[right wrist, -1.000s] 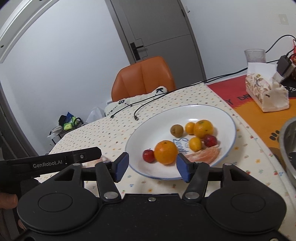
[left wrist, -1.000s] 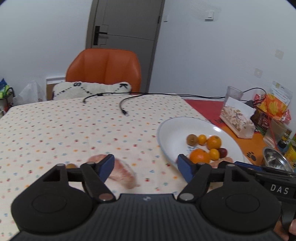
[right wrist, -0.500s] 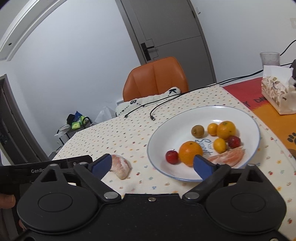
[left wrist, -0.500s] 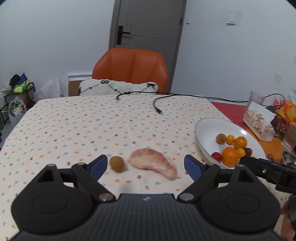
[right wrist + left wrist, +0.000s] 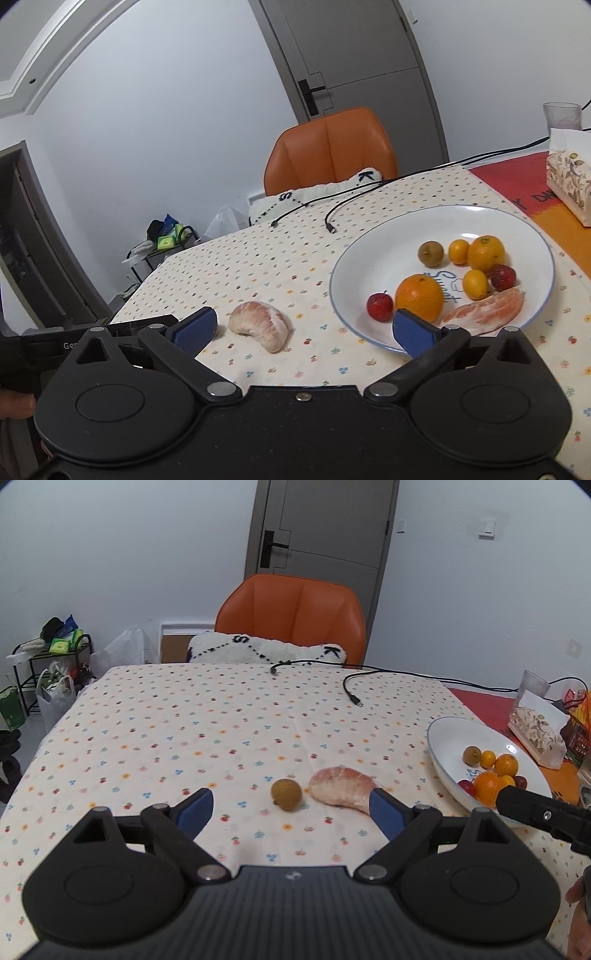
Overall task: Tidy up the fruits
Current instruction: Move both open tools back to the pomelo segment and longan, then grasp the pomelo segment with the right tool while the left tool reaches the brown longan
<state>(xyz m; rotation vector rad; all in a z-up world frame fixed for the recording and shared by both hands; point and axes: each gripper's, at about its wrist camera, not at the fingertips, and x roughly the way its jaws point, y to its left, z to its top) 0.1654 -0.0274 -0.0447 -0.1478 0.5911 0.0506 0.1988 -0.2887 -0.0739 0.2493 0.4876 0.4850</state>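
Both grippers [image 5: 290,810] [image 5: 303,330] wide open, empty; pomelo [image 5: 341,786] and longan [image 5: 286,794] left of plate [image 5: 443,746], likely next.

The counter [image 5: 221,731] wears a cream cloth dotted with small coloured flowers; at its far right an orange-and-red mat [image 5: 561,221] covers it. Directly on the cloth, between the left gripper's fingers [image 5: 195,808], lies a small brown round fruit [image 5: 286,794], with a peeled pomelo segment [image 5: 341,788] just beside it, reaching the right-hand finger. The same segment sits between the right gripper's fingers [image 5: 195,328], nearer the left-hand one. A white plate [image 5: 376,258] holding fruit stands beyond the right-hand finger. Two black cables [image 5: 351,690] trail across the far edge. A patterned tissue pack [image 5: 537,734] and a clear glass [image 5: 535,683] stand on the mat.
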